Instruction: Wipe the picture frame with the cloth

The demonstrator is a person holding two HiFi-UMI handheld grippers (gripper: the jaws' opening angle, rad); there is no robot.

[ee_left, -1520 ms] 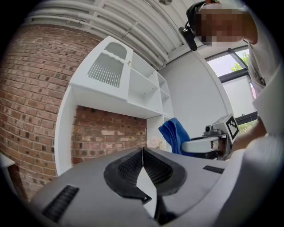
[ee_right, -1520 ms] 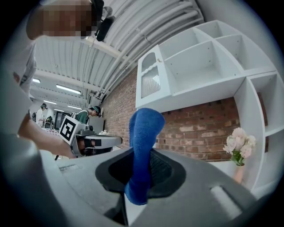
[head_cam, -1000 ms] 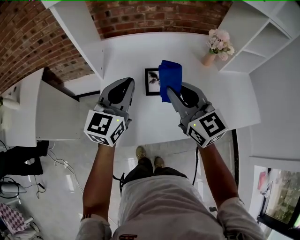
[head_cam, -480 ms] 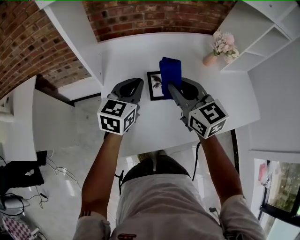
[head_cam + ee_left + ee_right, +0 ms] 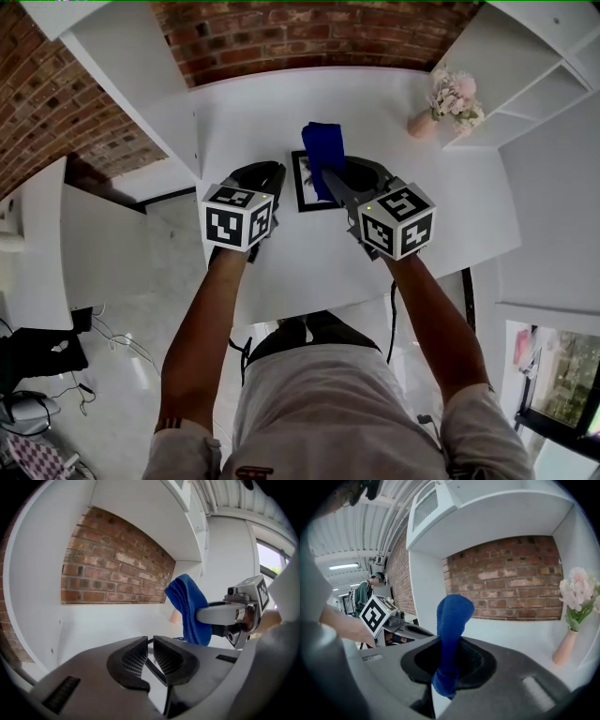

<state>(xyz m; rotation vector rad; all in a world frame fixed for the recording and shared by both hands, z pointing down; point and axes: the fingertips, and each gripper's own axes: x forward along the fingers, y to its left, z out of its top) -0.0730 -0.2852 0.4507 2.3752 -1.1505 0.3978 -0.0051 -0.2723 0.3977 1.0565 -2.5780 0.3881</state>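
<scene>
White desk (image 5: 281, 103) before brick wall: picture frame (image 5: 306, 183) at centre. Right gripper (image 5: 450, 656) clamps blue cloth (image 5: 322, 148) above frame's right side. Left gripper (image 5: 150, 645) at frame's left edge, jaws opening, frame's edge showing through narrow gap.

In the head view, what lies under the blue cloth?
The picture frame, flat on the white table; its left part shows. The cloth, clamped in the right hand-held gripper, hides its right part. Whether they touch cannot be told.
</scene>
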